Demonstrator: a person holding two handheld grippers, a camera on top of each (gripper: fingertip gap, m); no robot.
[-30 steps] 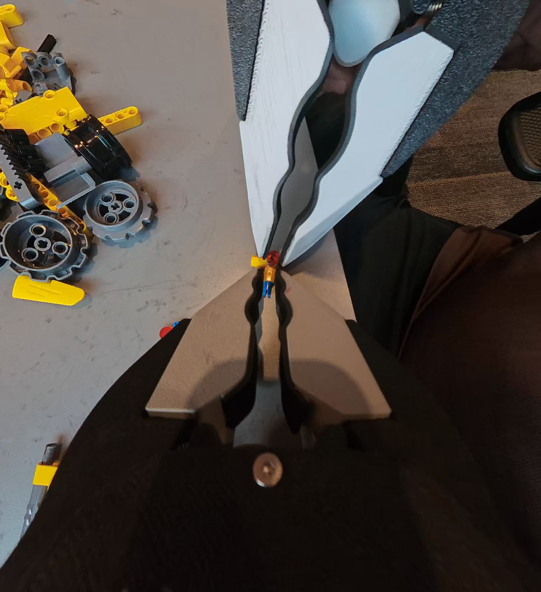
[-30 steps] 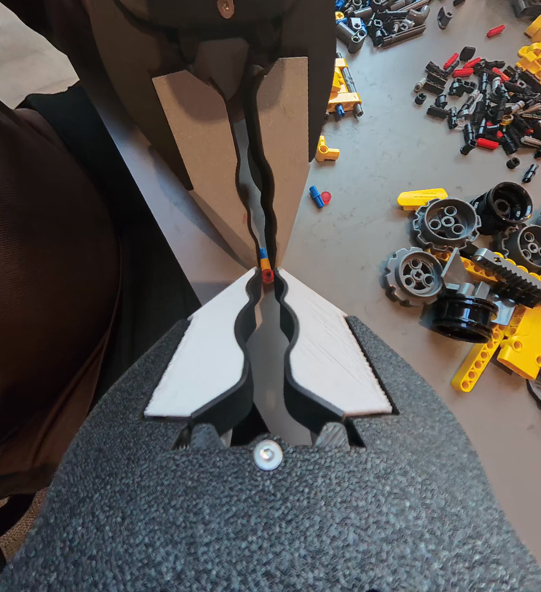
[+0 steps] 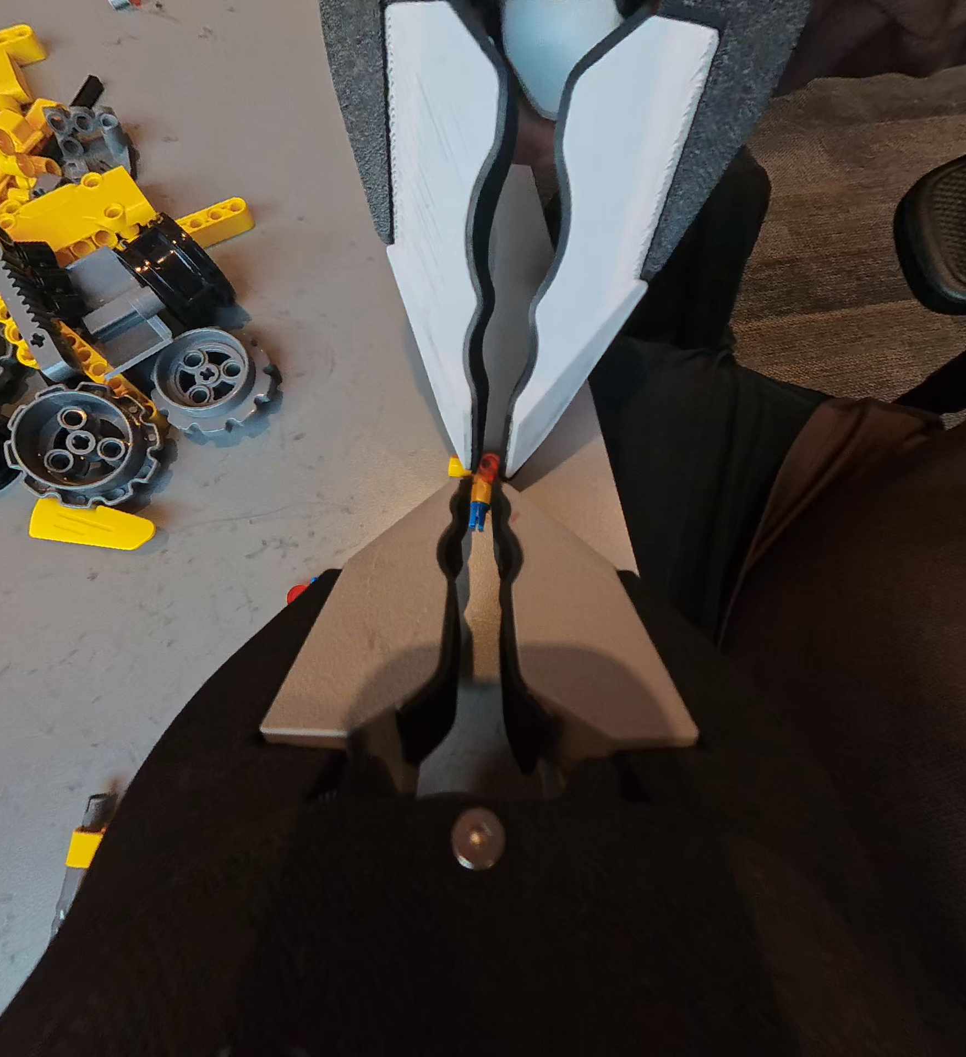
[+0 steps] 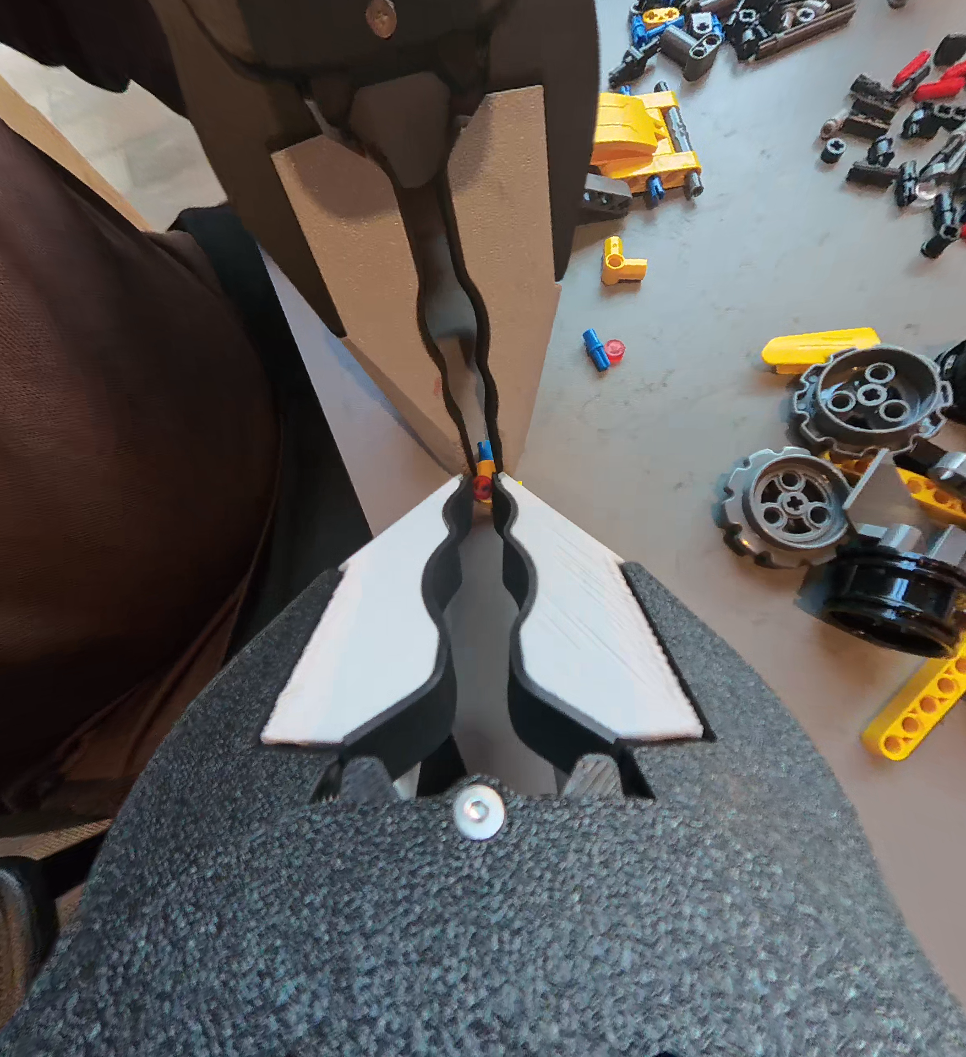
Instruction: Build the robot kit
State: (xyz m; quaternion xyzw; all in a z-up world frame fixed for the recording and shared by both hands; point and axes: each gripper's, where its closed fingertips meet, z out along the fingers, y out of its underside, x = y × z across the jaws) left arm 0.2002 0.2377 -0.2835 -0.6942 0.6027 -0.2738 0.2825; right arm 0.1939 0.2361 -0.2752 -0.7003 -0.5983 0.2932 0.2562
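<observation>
grippers met tip to tip: left gripper (image 3: 479, 503) clenched the blue pin (image 3: 476, 515), right gripper (image 4: 483, 486) clenched its yellow connector (image 4: 485, 470); tiny, stiff, likely slippery.

Left tool (image 3: 479, 503): tan fingers, black shell; right tool (image 4: 485, 486): white fingers, speckled grey shell, silver screw

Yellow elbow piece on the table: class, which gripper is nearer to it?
Left. The elbow lies just beside the left gripper's finger; the right gripper sits farther back, both shut on a small part.
</observation>
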